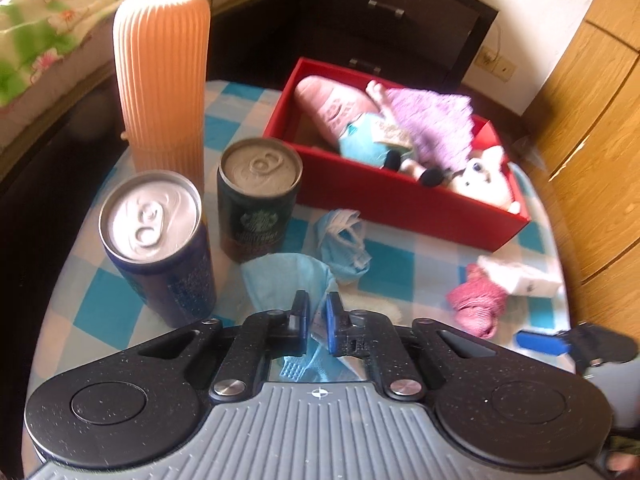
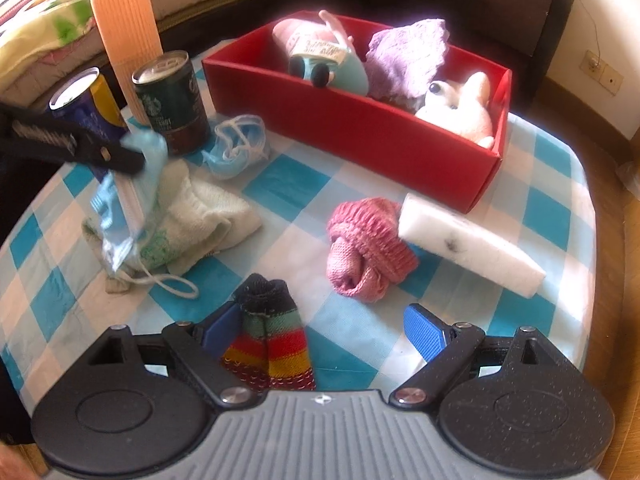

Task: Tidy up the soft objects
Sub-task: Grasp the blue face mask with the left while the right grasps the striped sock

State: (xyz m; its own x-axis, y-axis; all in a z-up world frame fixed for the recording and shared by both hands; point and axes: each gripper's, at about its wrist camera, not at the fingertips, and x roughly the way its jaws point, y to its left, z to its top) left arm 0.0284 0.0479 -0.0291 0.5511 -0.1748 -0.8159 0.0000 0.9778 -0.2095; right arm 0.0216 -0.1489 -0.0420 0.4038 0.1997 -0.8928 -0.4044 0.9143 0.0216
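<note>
My left gripper [image 1: 318, 320] is shut on a light blue face mask [image 1: 280, 276]. In the right wrist view that mask [image 2: 132, 200] hangs from the left gripper [image 2: 136, 158] above a white knitted cloth [image 2: 204, 216]. My right gripper [image 2: 322, 334] stands open over the checked tablecloth. A rainbow-striped sock [image 2: 272, 344] lies between its jaws, close to the left pad. A second crumpled blue mask [image 2: 236, 148], a pink knitted bundle [image 2: 368, 248] and a white foam block [image 2: 468, 240] lie loose. The red box [image 2: 360, 132] holds plush toys and a purple cloth [image 2: 404, 56].
Two drink cans [image 1: 152, 240] [image 1: 256, 208] and a tall ribbed orange cylinder [image 1: 164, 88] stand at the table's left. A bed with a floral cover [image 1: 48, 20] is behind them. A dark drawer unit [image 1: 392, 24] and a wooden cabinet [image 1: 592, 120] flank the round table.
</note>
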